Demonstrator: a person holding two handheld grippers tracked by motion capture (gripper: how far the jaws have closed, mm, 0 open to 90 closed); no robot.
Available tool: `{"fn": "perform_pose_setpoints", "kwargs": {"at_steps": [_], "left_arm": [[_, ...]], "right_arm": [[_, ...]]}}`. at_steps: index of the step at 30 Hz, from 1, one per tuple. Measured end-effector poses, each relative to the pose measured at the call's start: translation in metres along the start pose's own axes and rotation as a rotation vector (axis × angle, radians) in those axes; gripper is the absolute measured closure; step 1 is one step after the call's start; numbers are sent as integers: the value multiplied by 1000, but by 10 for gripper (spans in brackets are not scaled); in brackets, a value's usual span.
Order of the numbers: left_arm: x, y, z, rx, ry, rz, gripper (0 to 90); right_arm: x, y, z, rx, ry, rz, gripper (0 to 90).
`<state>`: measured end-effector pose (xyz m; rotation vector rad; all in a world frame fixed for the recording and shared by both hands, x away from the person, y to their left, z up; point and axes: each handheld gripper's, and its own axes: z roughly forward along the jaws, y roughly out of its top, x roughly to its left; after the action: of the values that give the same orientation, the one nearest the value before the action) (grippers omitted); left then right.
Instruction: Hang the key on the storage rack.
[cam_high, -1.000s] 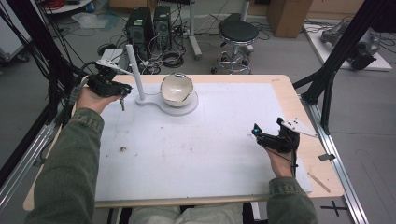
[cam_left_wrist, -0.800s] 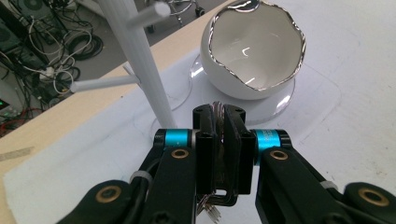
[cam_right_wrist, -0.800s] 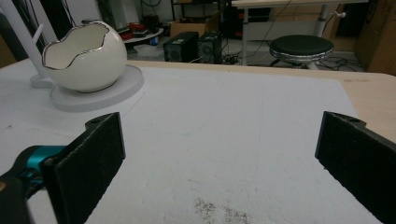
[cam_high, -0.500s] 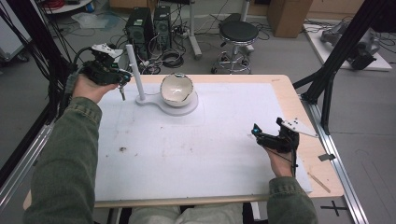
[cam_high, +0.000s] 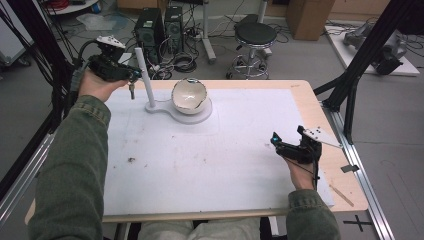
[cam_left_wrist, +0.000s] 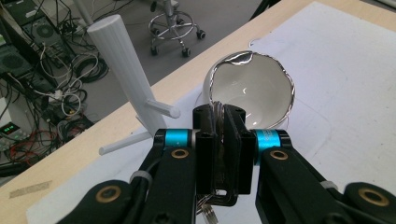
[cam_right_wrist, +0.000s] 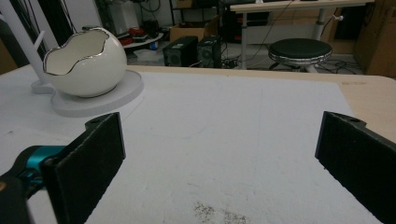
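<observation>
A white stand has an upright post (cam_high: 145, 75) with short side pegs (cam_left_wrist: 161, 108) and a round base (cam_high: 201, 115). A white egg-shaped bowl (cam_high: 189, 95) with a silver rim sits on that base. My left gripper (cam_high: 134, 75) is raised at the table's far left, just left of the post. It is shut on a metal key ring (cam_left_wrist: 218, 140), from which a key (cam_high: 131, 91) dangles. In the left gripper view the post (cam_left_wrist: 123, 60) rises up-left of the jaws and the bowl (cam_left_wrist: 254, 93) lies behind them. My right gripper (cam_high: 288, 135) rests open near the right edge, holding nothing.
A white mat (cam_high: 210, 155) covers most of the wooden table (cam_high: 305, 100). A black frame leg (cam_high: 350, 95) stands off the right side. A stool (cam_high: 255, 35) and computer cases (cam_high: 160, 25) sit on the floor beyond the far edge.
My left gripper has lifted and moved farther from me with the key ring, closer to the top of the post. The right gripper has stayed still.
</observation>
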<state>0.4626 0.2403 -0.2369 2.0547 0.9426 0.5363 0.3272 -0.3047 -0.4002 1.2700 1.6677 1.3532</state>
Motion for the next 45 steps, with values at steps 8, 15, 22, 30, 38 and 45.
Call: {"fn": "perform_pose_setpoints", "kwargs": {"at_steps": [8, 15, 22, 30, 38, 45], "left_arm": [[4, 17, -4, -21, 16, 19, 832], [8, 32, -2, -40, 22, 27, 832], [8, 34, 13, -14, 13, 16, 832], [13, 33, 26, -2, 23, -3, 831], [19, 32, 34, -22, 37, -17, 832], [15, 31, 50, -21, 76, 7, 832]], "right_arm": [[-1, 0, -1, -1, 2, -2, 5], [-4, 0, -2, -8, -5, 7, 5], [-7, 1, -6, -19, -16, 8, 5], [-10, 0, -7, -18, -19, 17, 5], [-8, 0, -7, -9, -12, 3, 5], [-9, 0, -8, -11, -16, 4, 5]]}}
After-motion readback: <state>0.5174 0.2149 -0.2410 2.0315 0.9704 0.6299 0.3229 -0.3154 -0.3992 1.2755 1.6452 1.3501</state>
